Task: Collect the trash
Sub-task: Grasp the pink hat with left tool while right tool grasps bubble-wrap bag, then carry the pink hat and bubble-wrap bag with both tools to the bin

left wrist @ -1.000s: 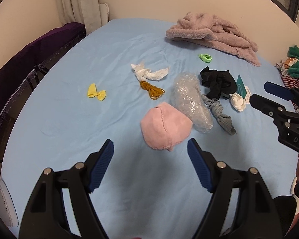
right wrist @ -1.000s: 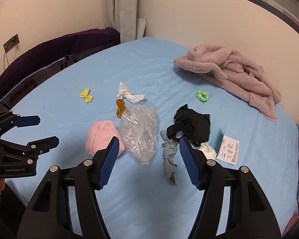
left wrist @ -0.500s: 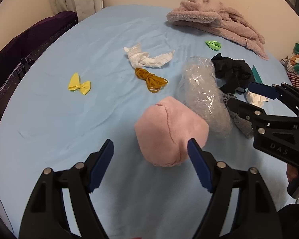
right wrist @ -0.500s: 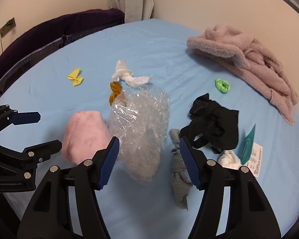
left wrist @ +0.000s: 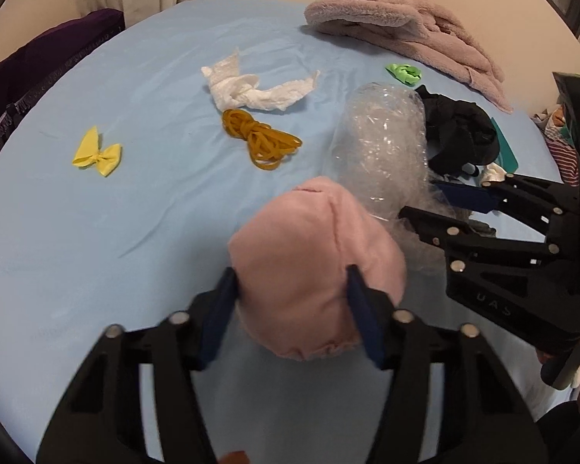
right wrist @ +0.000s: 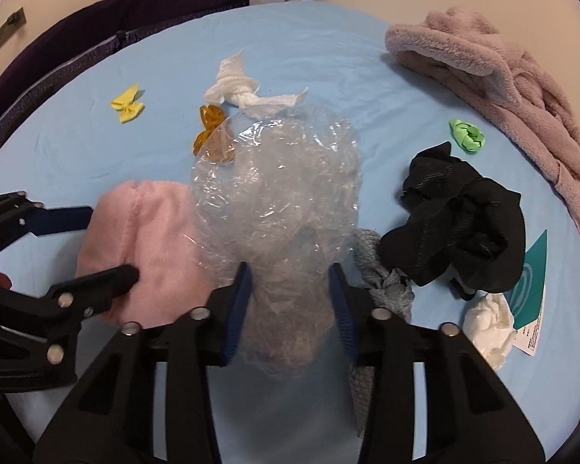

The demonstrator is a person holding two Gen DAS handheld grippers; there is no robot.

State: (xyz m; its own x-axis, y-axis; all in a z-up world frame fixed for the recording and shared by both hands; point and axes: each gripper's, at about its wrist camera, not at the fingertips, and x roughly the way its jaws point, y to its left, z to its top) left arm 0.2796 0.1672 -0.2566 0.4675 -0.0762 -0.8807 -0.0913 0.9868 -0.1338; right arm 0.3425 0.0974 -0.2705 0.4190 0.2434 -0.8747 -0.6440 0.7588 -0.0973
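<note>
Plastic bag point(right wrist: 278, 201) beside pink cloth point(right wrist: 147, 243)

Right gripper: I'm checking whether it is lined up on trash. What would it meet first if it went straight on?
The right gripper would meet the clear plastic bag first; the bag's near end already lies between its fingers. Whether the pads touch it is unclear.

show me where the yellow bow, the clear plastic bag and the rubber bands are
yellow bow point(left wrist: 97, 152), left wrist view, on its knotted middle
clear plastic bag point(right wrist: 278, 189), right wrist view, on the crinkled middle of its body
rubber bands point(left wrist: 261, 139), left wrist view, on the middle of the brown tangle
</note>
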